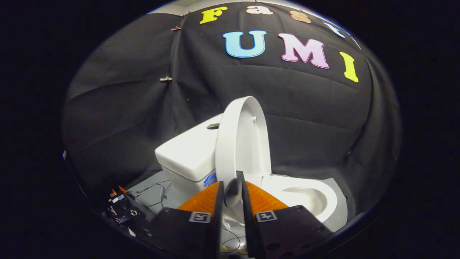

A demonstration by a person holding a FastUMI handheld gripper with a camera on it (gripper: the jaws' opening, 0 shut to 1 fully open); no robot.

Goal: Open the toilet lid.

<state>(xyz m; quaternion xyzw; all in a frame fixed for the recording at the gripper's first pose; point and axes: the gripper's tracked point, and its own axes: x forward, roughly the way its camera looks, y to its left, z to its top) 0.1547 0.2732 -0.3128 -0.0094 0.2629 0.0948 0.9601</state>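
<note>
Tool: the tool [233, 187] pinches the lower edge of the white plastic oval toilet lid [241, 138], a finger on each side
Lid: raised upright, beside the white ceramic cistern [188, 153]
Bowl: white open toilet bowl [309, 198] beyond the fingers

Dark cloth booth, grey floor.
Around you hangs a black cloth wall [125, 108], clipped at its seams; wires [154, 192] trail across the grey floor [151, 190].
</note>
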